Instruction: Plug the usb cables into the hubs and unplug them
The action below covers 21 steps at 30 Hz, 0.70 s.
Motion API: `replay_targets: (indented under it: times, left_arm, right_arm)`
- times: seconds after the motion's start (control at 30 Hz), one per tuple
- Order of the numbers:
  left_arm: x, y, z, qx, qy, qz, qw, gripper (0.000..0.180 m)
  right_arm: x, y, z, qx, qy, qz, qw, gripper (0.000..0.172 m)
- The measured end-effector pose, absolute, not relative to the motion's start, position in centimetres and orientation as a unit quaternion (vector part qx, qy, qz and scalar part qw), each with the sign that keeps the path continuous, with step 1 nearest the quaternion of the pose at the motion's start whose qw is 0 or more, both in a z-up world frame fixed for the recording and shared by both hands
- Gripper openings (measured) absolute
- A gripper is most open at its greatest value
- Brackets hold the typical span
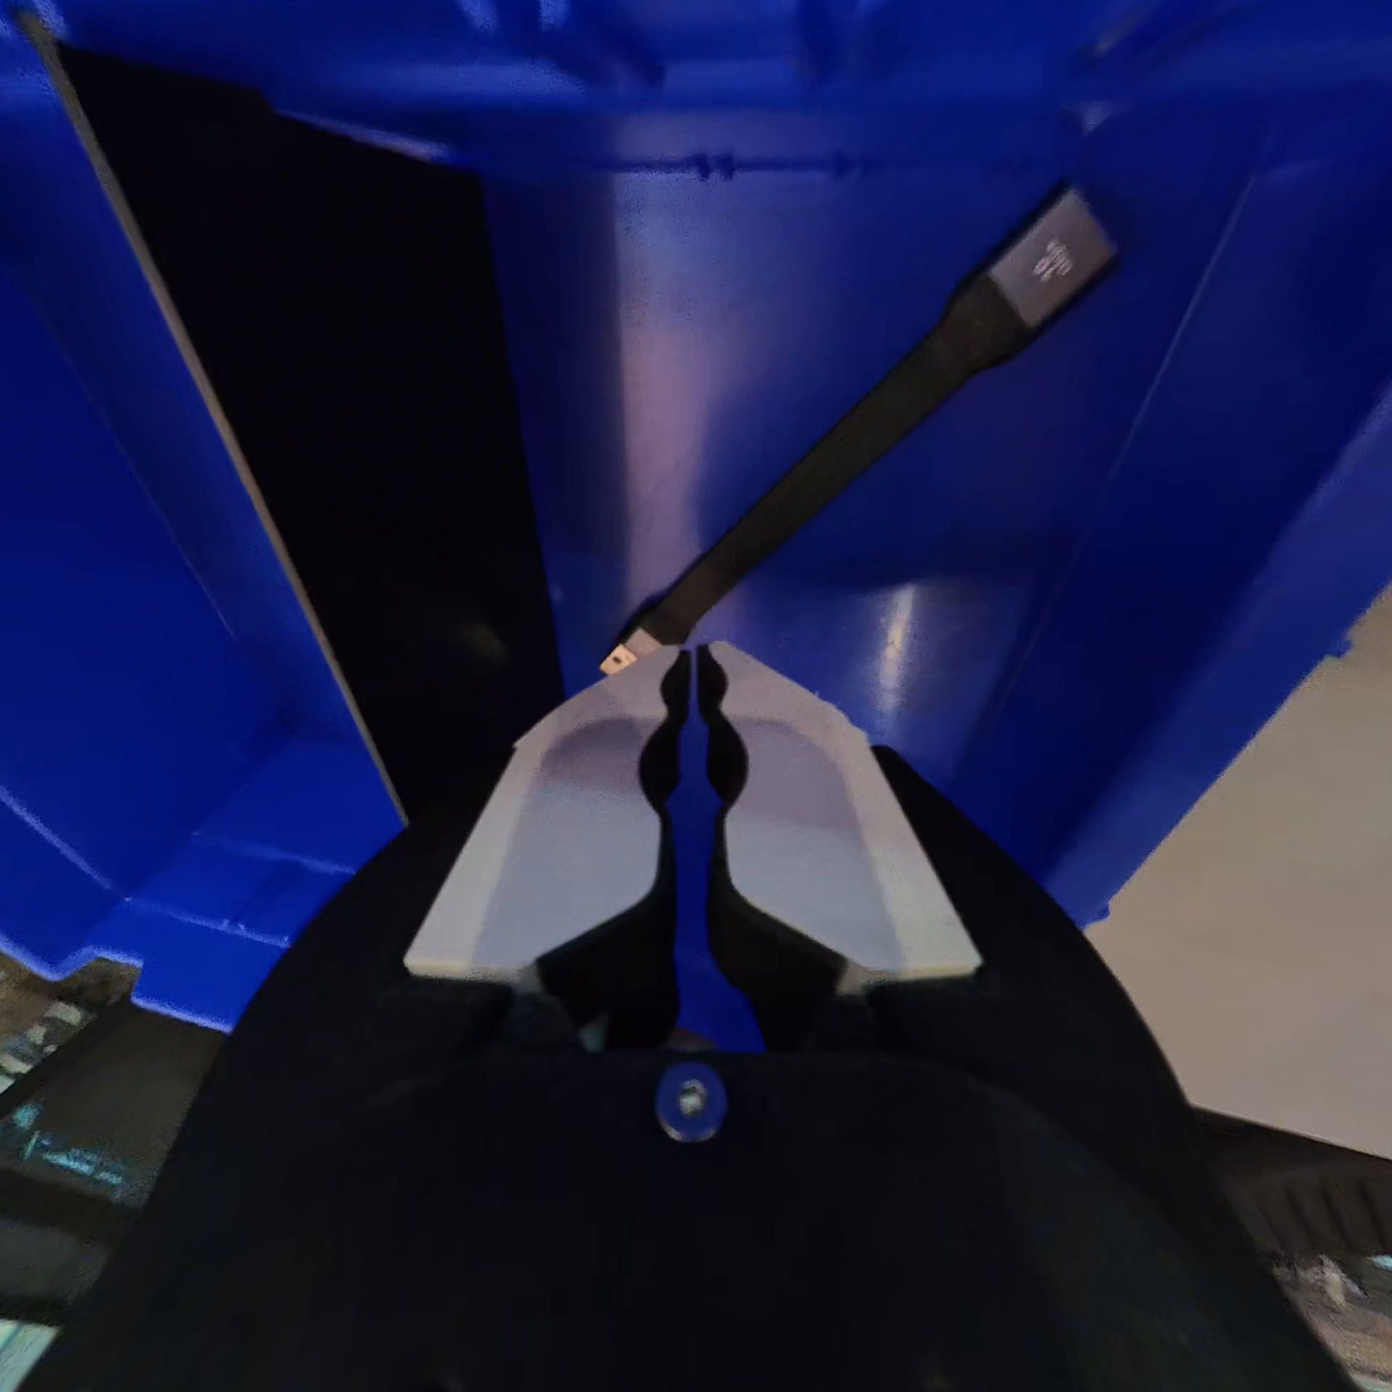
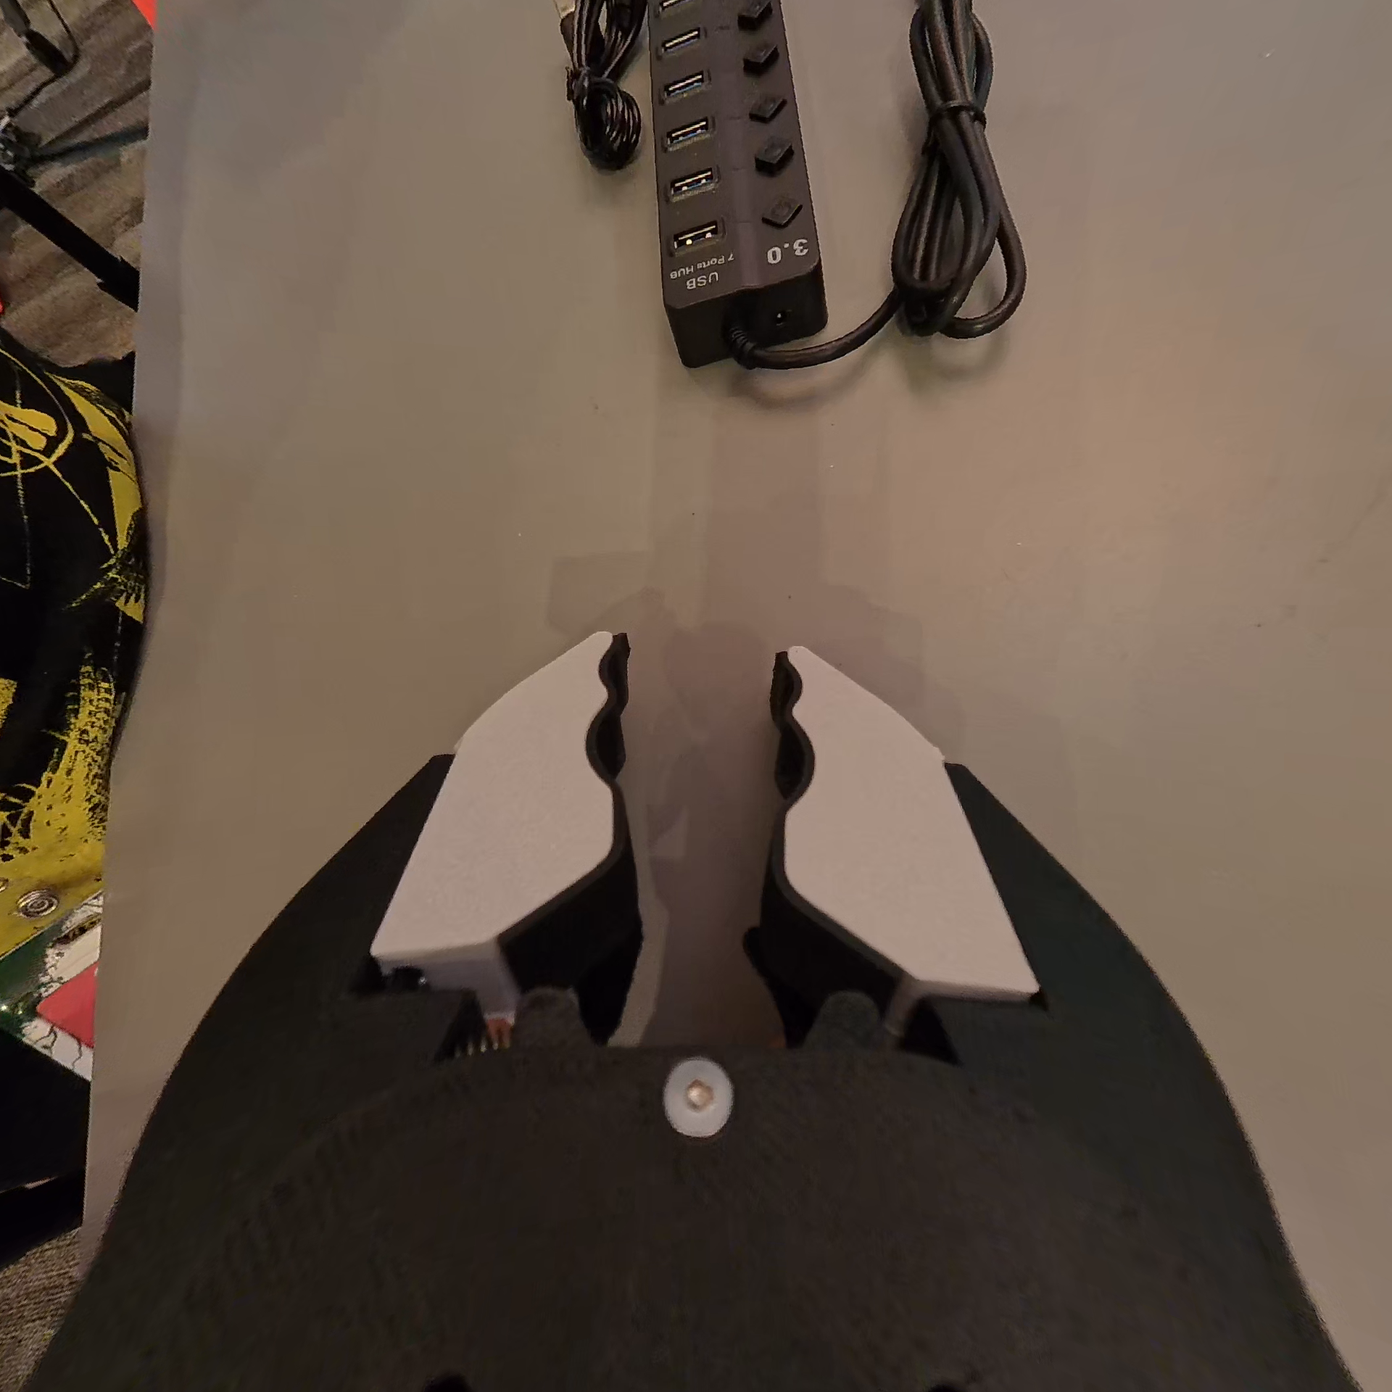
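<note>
In the left wrist view my left gripper (image 1: 693, 651) is inside a blue bin (image 1: 866, 377), with its fingers shut. A short flat black USB cable (image 1: 844, 429) lies slanted in the bin, its grey plug (image 1: 1051, 248) at the upper right. The cable's small metal end (image 1: 619, 661) sits just left of my fingertips, and the cable's edge meets the tips. Only a thin blue slit shows between the pads. In the right wrist view my right gripper (image 2: 700, 663) is open and empty above the grey table (image 2: 377, 452). A black multi-port USB hub (image 2: 734, 173) lies farther ahead.
The hub's own cord (image 2: 957, 173) lies coiled to its right, and a bundled black cable (image 2: 602, 98) lies to its left. A dark panel (image 1: 324, 414) stands in the bin's left part. A black and yellow item (image 2: 60, 602) sits past the table's left edge. Across from one pair of fingers to the other is roughly 50 centimeters.
</note>
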<state>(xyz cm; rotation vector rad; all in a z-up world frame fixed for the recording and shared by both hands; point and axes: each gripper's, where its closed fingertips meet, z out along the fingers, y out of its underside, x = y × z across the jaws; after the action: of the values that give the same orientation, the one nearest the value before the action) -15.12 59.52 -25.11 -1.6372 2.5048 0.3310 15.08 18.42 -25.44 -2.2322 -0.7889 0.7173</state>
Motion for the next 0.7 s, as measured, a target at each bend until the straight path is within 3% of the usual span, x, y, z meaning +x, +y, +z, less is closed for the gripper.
replay_targets:
  times: [0.03, 0.13, 0.7]
  left_arm:
    - [-15.6, 60.0, -25.4, -0.542, 0.829, 0.124, 0.056, 0.018]
    - [-16.3, 60.9, -26.8, -0.490, 0.854, 0.169, 0.044, 0.033]
    - [-15.6, 61.1, -27.1, -0.480, 0.860, 0.158, 0.065, 0.000]
  right_arm:
    - [15.1, 18.4, -25.5, -0.853, -0.302, 0.273, 0.328, 0.036]
    - [15.1, 18.4, -25.5, -0.853, -0.302, 0.272, 0.328, 0.036]
    - [15.1, 18.4, -25.4, -0.852, -0.303, 0.275, 0.327, 0.036]
